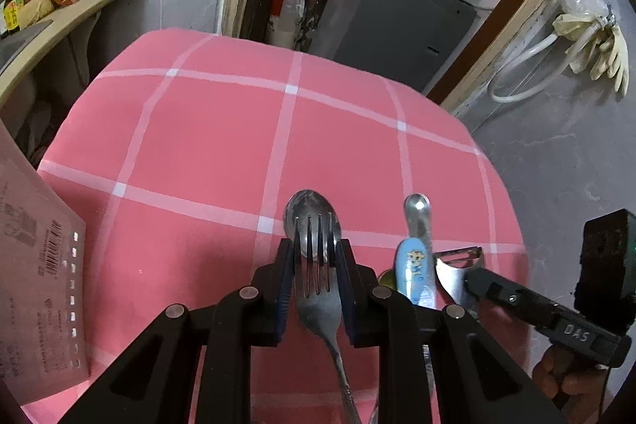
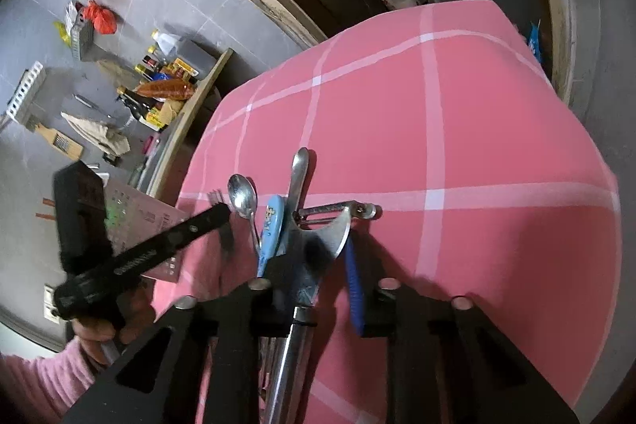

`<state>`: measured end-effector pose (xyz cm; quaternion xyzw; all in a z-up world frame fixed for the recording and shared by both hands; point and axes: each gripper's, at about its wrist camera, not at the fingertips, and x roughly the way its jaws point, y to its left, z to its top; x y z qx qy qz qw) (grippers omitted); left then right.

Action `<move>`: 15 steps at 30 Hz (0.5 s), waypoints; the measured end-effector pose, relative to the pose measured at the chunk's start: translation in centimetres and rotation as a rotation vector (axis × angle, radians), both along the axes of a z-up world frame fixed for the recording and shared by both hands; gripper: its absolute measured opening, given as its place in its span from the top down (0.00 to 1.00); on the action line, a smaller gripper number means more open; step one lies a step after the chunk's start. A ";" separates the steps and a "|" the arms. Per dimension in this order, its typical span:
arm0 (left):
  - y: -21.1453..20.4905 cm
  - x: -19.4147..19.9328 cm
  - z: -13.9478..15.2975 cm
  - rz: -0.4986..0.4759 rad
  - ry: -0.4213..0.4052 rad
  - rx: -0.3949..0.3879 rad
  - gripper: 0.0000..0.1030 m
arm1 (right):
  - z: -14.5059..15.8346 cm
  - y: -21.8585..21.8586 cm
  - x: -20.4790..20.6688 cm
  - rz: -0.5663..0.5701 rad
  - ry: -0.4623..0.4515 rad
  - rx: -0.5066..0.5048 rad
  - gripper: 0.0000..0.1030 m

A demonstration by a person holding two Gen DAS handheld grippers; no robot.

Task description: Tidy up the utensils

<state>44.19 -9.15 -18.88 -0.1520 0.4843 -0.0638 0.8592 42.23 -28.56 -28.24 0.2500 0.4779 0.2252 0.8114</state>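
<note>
Left tool [image 1: 314,261] nearly closed on the fork [image 1: 318,289], tines forward over a spoon [image 1: 312,209] lying on the table [image 1: 198,130]. Right tool [image 2: 318,257] stands wider, straddling the peeler [image 2: 318,245]; contact unclear. I judge: lift the fork straight up, clear of the spoon, then lay it parallel beside the blue-handled piece [image 1: 413,269].

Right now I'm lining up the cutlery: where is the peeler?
The peeler lies on the pink checked cloth between the right gripper's fingers, immediately right of the blue-handled utensil.
</note>
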 end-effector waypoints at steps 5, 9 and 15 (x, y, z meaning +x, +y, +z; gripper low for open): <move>-0.2 -0.5 0.9 -0.022 -0.028 0.028 0.81 | 0.2 -0.3 0.0 -0.010 -0.003 0.034 0.90; -0.2 -1.1 2.2 -0.045 -0.055 0.026 0.81 | 0.6 -0.3 -0.2 -0.018 -0.006 0.078 0.95; -0.2 -2.0 3.7 -0.088 -0.095 0.071 0.96 | 1.8 0.6 -0.9 -0.008 -0.045 0.047 0.98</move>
